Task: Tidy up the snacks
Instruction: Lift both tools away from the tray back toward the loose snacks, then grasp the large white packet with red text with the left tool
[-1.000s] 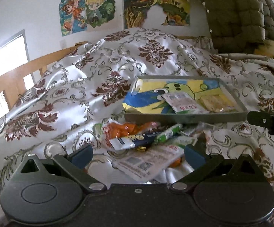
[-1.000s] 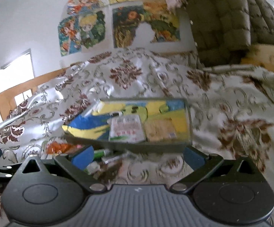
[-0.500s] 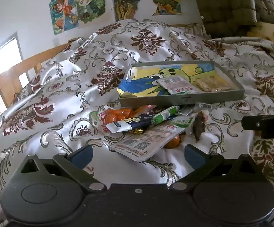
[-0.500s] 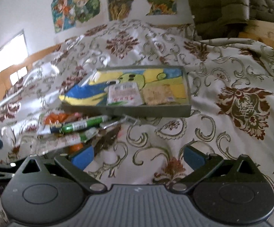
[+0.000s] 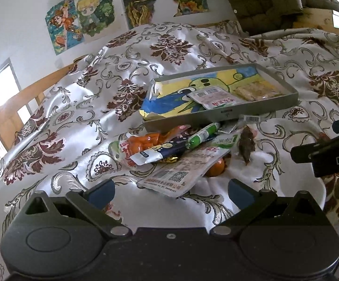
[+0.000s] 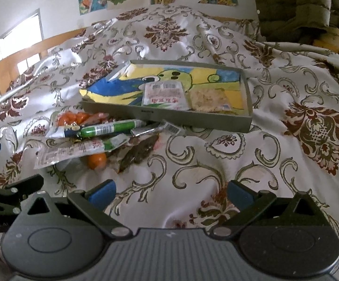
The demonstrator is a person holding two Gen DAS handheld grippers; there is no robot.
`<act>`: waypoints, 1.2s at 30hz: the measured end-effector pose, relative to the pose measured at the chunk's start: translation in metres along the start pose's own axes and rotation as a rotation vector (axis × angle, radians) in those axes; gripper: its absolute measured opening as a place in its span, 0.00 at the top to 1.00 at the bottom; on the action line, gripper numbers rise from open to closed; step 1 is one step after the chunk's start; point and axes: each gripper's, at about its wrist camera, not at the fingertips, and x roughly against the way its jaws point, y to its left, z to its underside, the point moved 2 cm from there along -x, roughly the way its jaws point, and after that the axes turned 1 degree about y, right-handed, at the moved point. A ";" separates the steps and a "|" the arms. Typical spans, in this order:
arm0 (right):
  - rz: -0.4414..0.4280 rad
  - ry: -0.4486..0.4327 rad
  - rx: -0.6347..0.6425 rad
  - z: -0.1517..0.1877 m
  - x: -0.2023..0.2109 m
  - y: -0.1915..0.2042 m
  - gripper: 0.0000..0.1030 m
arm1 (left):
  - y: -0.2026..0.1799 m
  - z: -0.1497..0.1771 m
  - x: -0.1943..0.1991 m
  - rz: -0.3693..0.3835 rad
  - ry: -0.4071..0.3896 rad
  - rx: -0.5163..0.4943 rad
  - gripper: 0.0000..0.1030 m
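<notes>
A grey shallow box (image 5: 225, 114) (image 6: 169, 117) lined with a blue and yellow cartoon sheet lies on the bed. It holds a white packet (image 5: 212, 97) (image 6: 164, 94) and a clear packet of beige snack (image 5: 253, 90) (image 6: 208, 99). A heap of loose snacks lies in front of it: an orange packet (image 5: 143, 141) (image 6: 75, 118), a green tube (image 5: 203, 134) (image 6: 108, 127), a flat white packet (image 5: 183, 171) (image 6: 75, 151), a dark brown piece (image 5: 246, 144) (image 6: 139, 153) and an orange ball (image 6: 96, 160). My left gripper (image 5: 170, 192) is open just short of the heap. My right gripper (image 6: 170, 192) is open over bare cloth.
A patterned satin bedspread (image 5: 122, 75) covers the bed. A wooden rail (image 5: 40, 86) runs along the left, and posters (image 5: 80, 16) hang on the wall. A dark quilted coat (image 5: 267, 0) hangs at the back right. The right gripper's body (image 5: 328, 152) shows at the left wrist view's right edge.
Both grippers have pulled back from the box and heap, so the snacks now lie farther ahead. Both remain open and hold nothing.
</notes>
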 end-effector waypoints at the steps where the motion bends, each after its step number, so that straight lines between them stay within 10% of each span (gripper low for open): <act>1: -0.001 0.002 0.001 0.000 -0.001 0.000 0.00 | 0.000 0.000 -0.001 -0.001 0.003 -0.008 0.01; 29: -0.159 0.002 0.106 -0.021 -0.050 0.004 0.00 | -0.032 -0.020 -0.068 0.064 0.033 -0.451 0.01; 36: -0.277 0.032 0.099 -0.025 -0.080 0.006 0.01 | -0.032 -0.018 -0.087 0.086 0.111 -0.521 0.29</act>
